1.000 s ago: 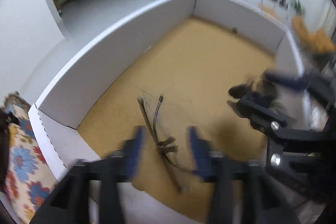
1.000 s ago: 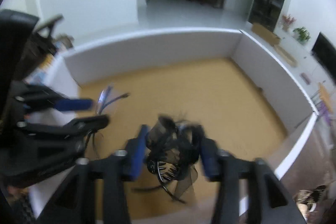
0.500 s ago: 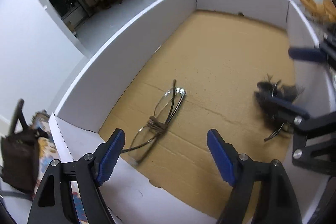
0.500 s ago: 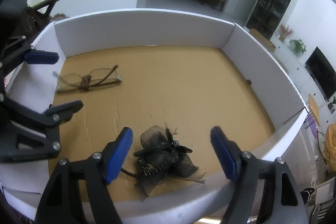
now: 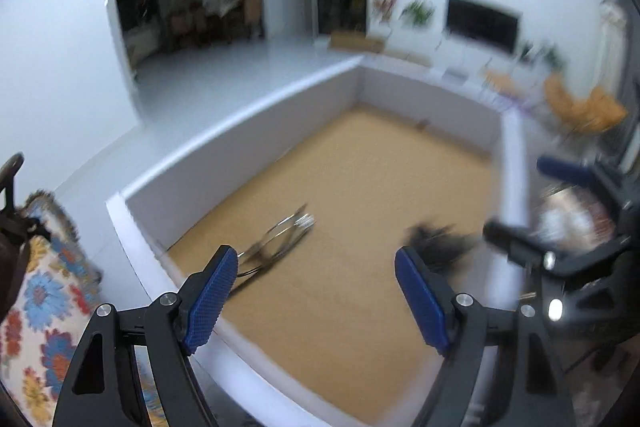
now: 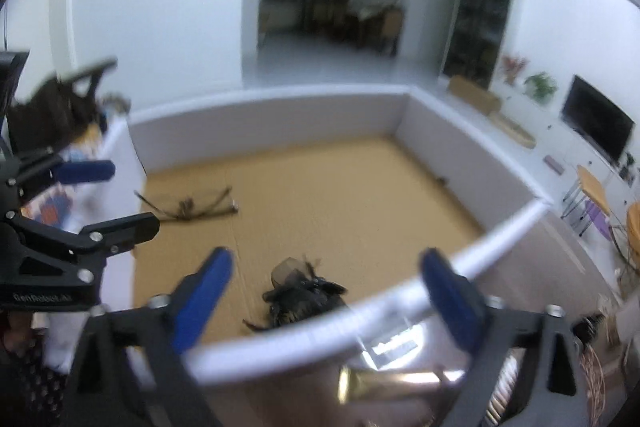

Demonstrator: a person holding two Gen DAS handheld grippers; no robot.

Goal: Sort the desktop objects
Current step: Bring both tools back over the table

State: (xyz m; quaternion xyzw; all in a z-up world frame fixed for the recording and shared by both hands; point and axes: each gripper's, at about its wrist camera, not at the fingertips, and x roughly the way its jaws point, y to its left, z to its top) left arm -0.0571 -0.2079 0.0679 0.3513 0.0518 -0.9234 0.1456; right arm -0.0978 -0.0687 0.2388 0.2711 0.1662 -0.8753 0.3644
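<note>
I am watching both grippers, the left gripper (image 5: 316,301) and right gripper (image 6: 326,301), opening empty above the box (image 5: 248,123)'s near rim, glasses (image 5: 280,241) lying diagonally ahead of the left, black hair clip (image 6: 300,297) just beyond the right.

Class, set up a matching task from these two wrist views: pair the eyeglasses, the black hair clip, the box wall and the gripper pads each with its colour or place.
Things:
1. eyeglasses
2. black hair clip
3. box wall
4. left gripper pads

Descriptions:
A. white
B. blue
C. lying near the box's left wall
D. lying by the box's near wall

Pairs: 1-C, 2-D, 3-A, 4-B
</note>
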